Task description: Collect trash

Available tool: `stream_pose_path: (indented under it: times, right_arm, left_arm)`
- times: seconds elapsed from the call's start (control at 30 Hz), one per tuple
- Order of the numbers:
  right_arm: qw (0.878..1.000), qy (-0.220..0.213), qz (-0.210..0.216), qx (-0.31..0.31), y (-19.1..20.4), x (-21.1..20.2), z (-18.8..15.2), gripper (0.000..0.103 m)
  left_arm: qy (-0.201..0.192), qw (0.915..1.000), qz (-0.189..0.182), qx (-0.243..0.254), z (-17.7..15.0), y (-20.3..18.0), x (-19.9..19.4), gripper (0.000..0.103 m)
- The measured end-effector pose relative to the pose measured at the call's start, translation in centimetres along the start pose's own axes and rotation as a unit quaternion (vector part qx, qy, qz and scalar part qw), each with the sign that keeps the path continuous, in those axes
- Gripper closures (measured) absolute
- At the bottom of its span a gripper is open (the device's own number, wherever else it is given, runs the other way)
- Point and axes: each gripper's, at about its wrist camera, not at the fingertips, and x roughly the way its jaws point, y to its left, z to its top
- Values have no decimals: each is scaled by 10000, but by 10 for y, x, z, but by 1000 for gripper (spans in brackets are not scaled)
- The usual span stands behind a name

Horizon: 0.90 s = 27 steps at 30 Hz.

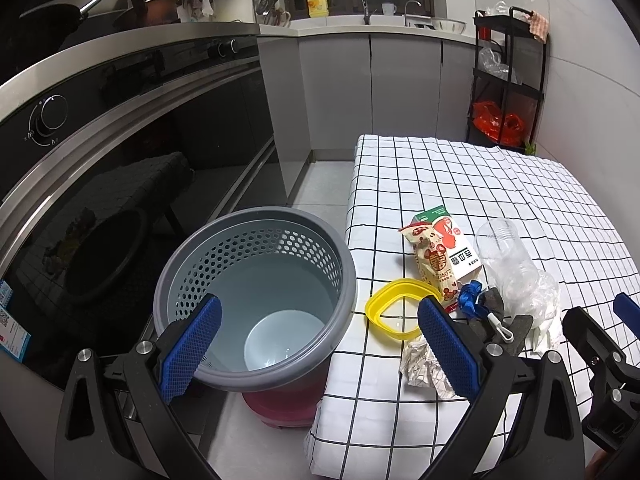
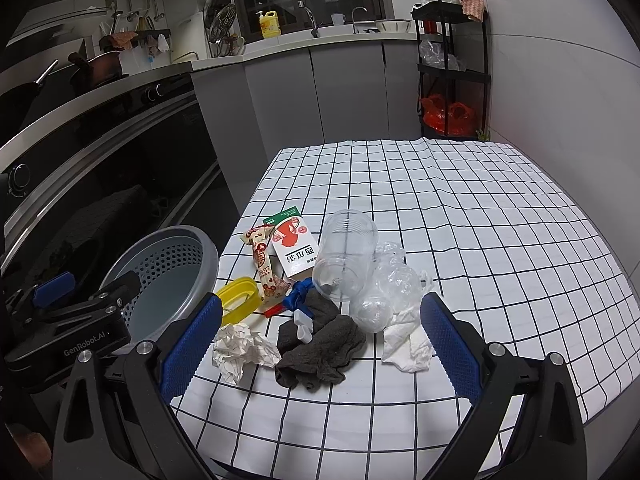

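Standing left of the worktop: grey bin. Lying clustered near its front edge: yellow ring, crumpled paper, carton, dark rag, clear cup. Left tongs and right tongs are hovering spread, gripping nothing.

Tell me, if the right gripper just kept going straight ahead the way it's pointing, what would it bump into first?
Probably the dark grey cloth: it lies nearest, centred in front of the open right gripper. The clear plastic cup lies behind it. Depth is hard to judge in this fisheye view.
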Motion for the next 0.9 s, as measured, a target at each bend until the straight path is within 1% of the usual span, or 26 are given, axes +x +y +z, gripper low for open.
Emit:
stream_pose_path:
  times: [0.23, 0.43, 0.57, 0.67, 0.8, 0.9]
  right_arm:
    - [10000, 10, 58, 19, -1, 1, -3, 8]
    - [9998, 190, 56, 75, -18, 8, -21, 8]
    - [9994, 327, -44, 133, -34, 14, -37, 8]
    - [9989, 397, -185, 142, -48, 17, -48, 8]
    - [9976, 514, -382, 266, -67, 24, -56, 8]
    - [9967, 539, -484, 377, -79, 31, -58, 8]
  left_arm:
    - [45, 10000, -48, -10, -2, 2, 0, 6]
    - [164, 9998, -86, 46, -12, 1, 7, 6]
    - [252, 9995, -194, 91, -22, -4, 12, 6]
    - [372, 9987, -346, 92, -32, -11, 17, 6]
    - [590, 9971, -454, 133, -41, -19, 28, 6]
    - [649, 9961, -577, 129, -46, -25, 33, 6]
